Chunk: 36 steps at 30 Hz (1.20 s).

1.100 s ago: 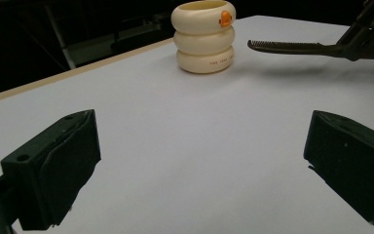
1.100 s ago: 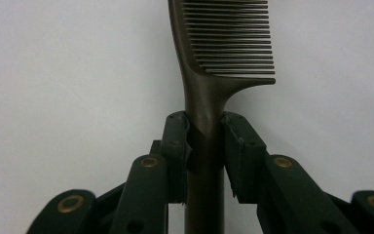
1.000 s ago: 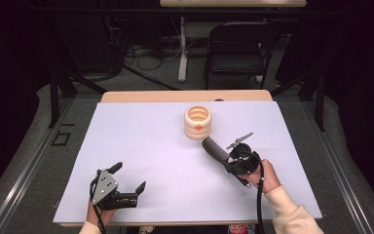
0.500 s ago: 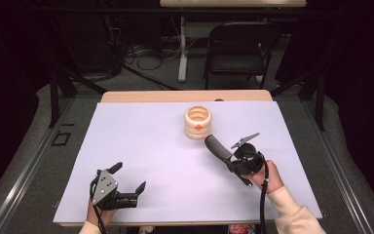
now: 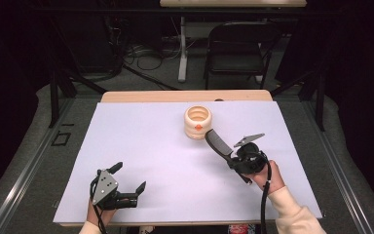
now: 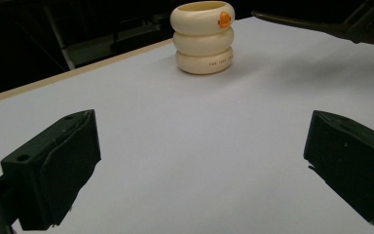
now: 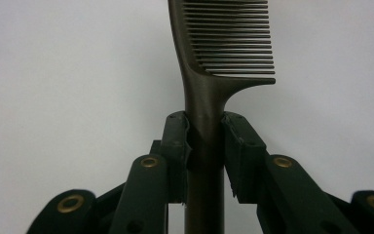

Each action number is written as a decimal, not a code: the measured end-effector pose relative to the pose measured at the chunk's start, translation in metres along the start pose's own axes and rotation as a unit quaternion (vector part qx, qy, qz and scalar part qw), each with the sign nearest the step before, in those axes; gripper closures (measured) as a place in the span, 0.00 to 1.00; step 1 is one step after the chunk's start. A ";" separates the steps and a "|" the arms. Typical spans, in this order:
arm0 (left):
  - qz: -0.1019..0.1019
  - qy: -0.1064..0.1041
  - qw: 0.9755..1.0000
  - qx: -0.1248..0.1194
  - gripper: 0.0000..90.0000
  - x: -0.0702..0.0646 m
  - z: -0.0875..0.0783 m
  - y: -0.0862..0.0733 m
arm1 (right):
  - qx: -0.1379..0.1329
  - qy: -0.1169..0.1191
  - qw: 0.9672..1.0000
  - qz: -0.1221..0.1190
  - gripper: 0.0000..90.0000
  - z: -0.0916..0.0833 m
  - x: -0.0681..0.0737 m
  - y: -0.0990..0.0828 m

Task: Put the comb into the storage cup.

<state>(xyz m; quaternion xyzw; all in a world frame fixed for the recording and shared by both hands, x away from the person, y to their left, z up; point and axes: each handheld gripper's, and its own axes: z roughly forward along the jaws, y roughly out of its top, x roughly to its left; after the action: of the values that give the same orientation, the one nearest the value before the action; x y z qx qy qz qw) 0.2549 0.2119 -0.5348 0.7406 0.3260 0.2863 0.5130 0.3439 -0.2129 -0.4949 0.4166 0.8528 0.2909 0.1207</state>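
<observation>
A dark comb (image 5: 216,142) is held by its handle in my right gripper (image 5: 233,160), right of the table's middle, and its toothed end points up-left toward a cream ribbed cup. In the right gripper view both pads clamp the comb's handle (image 7: 203,131) and the teeth (image 7: 231,39) rise above them. The cream ribbed cup (image 5: 198,122) with an orange mark stands upright at the back centre of the white table cover (image 5: 141,146). My left gripper (image 5: 128,178) rests near the front left edge, open and holding nothing. Its view shows the cup (image 6: 204,37) far ahead.
A wooden strip of the table (image 5: 185,96) shows behind the white cover. Beyond it stand a black folding chair (image 5: 236,46) and floor cables (image 5: 141,53). Metal rails run along both sides of the table.
My right gripper has shifted slightly toward the back right with the comb, bringing its tip closer to the cup. The left gripper has stayed put.
</observation>
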 end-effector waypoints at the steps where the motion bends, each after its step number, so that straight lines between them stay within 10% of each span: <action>1: 0.000 0.000 1.000 0.000 0.00 0.000 0.000 0.000 | 0.000 0.000 1.000 0.000 0.80 0.000 0.000 0.000; 36: 0.004 -0.003 1.000 -0.001 0.00 -0.001 0.000 0.001 | -0.067 -0.011 0.998 -0.011 0.80 -0.007 0.003 0.001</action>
<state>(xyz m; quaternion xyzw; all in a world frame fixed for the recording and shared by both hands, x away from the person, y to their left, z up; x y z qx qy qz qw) 0.2546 0.2114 -0.5343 0.7422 0.3210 0.2865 0.5139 0.3394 -0.2127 -0.4890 0.4017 0.8345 0.3409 0.1611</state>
